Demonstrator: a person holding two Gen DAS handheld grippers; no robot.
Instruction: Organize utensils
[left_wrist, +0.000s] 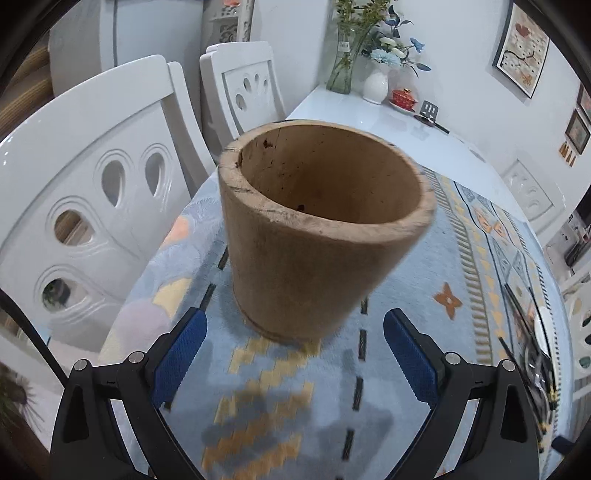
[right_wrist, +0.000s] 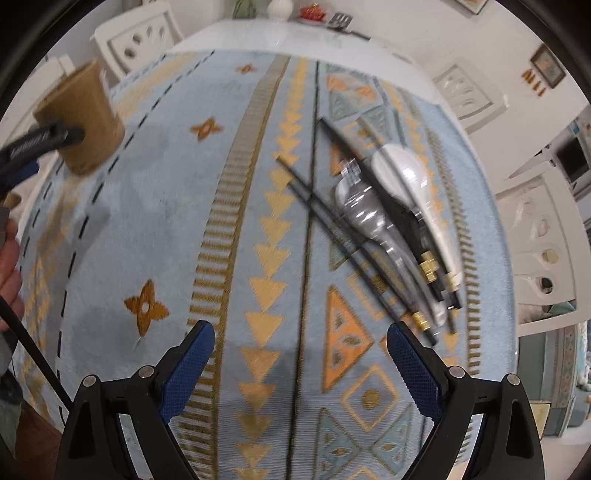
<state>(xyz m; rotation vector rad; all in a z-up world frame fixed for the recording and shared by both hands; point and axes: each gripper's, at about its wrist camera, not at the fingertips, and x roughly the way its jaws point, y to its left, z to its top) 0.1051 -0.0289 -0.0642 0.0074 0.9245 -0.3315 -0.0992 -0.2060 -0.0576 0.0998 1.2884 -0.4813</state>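
A brown wooden utensil holder (left_wrist: 317, 229) stands upright and empty on the patterned blue cloth. My left gripper (left_wrist: 295, 332) is open just in front of its base, one blue pad on either side, not touching it. In the right wrist view the holder (right_wrist: 83, 118) sits far left with the left gripper's fingers (right_wrist: 48, 138) beside it. A pile of utensils lies to the right: a white spoon (right_wrist: 410, 184), a clear plastic spoon (right_wrist: 364, 216) and black chopsticks (right_wrist: 332, 218). My right gripper (right_wrist: 301, 341) is open over bare cloth, short of the pile.
White chairs (left_wrist: 92, 192) line the table's left side and more stand on the right. At the far end sit a glass vase (left_wrist: 341, 62), a white vase (left_wrist: 376, 86), a red bowl (left_wrist: 404, 98) and a black spatula (left_wrist: 430, 114). A hand (right_wrist: 9, 273) shows at the left edge.
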